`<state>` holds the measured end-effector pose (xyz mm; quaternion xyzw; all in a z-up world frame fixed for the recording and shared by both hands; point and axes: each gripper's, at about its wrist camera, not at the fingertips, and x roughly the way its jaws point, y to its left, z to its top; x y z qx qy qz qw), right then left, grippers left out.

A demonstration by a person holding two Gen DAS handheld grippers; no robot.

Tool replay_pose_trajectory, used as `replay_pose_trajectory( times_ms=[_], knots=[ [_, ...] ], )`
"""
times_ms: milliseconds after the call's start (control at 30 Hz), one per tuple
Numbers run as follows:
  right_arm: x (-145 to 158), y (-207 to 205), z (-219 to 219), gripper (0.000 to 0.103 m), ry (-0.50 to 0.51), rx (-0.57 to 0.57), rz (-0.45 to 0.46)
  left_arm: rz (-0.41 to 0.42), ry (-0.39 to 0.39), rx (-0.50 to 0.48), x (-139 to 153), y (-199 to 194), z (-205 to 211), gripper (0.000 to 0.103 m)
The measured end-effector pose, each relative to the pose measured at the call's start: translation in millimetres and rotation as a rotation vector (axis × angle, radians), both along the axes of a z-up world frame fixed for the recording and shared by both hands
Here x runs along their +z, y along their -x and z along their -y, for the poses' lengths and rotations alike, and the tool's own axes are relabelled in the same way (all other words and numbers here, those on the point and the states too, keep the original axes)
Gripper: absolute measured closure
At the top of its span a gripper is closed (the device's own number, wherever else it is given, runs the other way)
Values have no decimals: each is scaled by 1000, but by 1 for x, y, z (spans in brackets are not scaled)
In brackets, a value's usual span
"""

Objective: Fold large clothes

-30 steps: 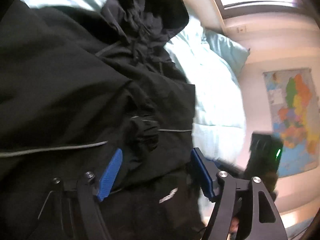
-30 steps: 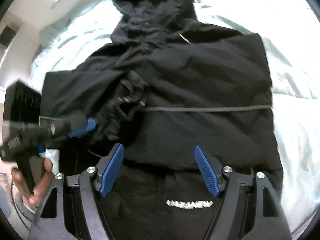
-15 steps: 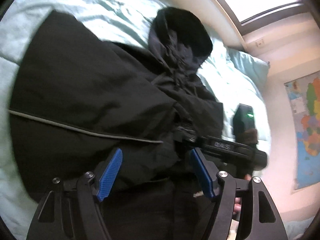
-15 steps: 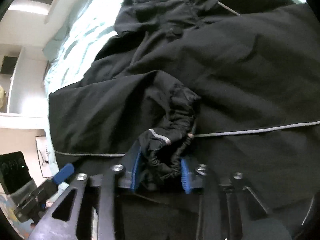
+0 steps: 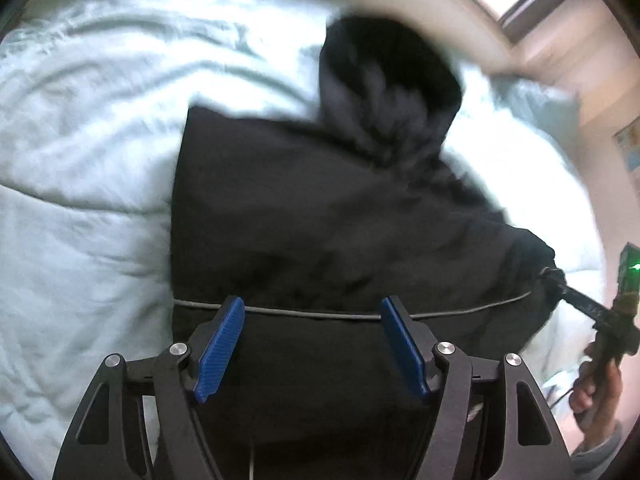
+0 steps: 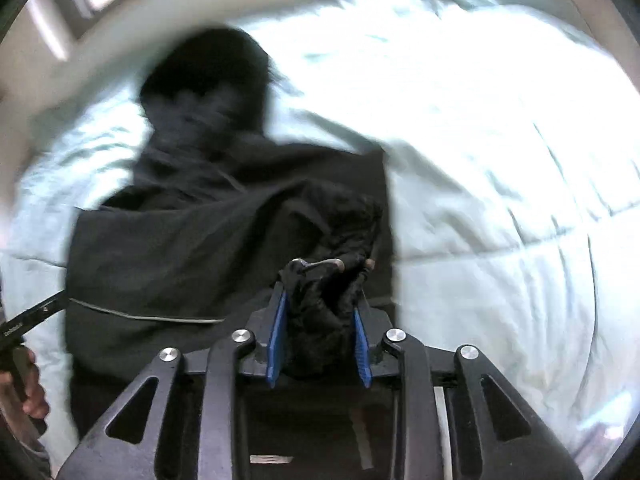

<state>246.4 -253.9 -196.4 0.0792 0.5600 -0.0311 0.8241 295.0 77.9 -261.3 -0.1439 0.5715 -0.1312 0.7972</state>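
A black hooded jacket (image 5: 312, 216) lies on a pale blue duvet (image 5: 80, 184), hood (image 5: 384, 80) toward the far wall. My left gripper (image 5: 312, 320) is open and empty above the jacket's lower body. My right gripper (image 6: 320, 312) is shut on the bunched sleeve cuff (image 6: 332, 280) and holds the sleeve over the jacket's right side. In the left wrist view the right gripper (image 5: 560, 284) pulls the sleeve out at the far right. The jacket (image 6: 192, 232) and hood (image 6: 208, 80) show blurred in the right wrist view.
The duvet (image 6: 500, 200) spreads wide on both sides of the jacket. A pillow (image 5: 536, 108) lies at the bed's head by the wall. A window frame (image 5: 536, 4) and a wall map (image 5: 630, 148) are at the upper right.
My right gripper closed on the sleeve cuff and carried it out to the right. Both grippers pulled back from the jacket, so more duvet shows. The left gripper stayed open.
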Motion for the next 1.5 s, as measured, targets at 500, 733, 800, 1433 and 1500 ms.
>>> replay_pose_trajectory(
  times_ms=[500, 733, 800, 1433, 1500],
  knots=[
    [2, 7, -3, 38, 6, 61, 23, 39, -18, -36, 17, 9, 11, 31],
    [-51, 5, -67, 39, 69, 227, -106, -53, -122, -100, -20, 32, 38, 31],
    [-79, 4, -69, 39, 62, 223, -169, -80, -192, -107, -44, 33, 45, 31],
    [-77, -73, -45, 40, 88, 149, -116, -21, -204, -2, -40, -47, 43, 31],
    [-78, -72, -45, 40, 99, 157, -110, -15, -252, -13, -45, -48, 50, 31]
  ],
)
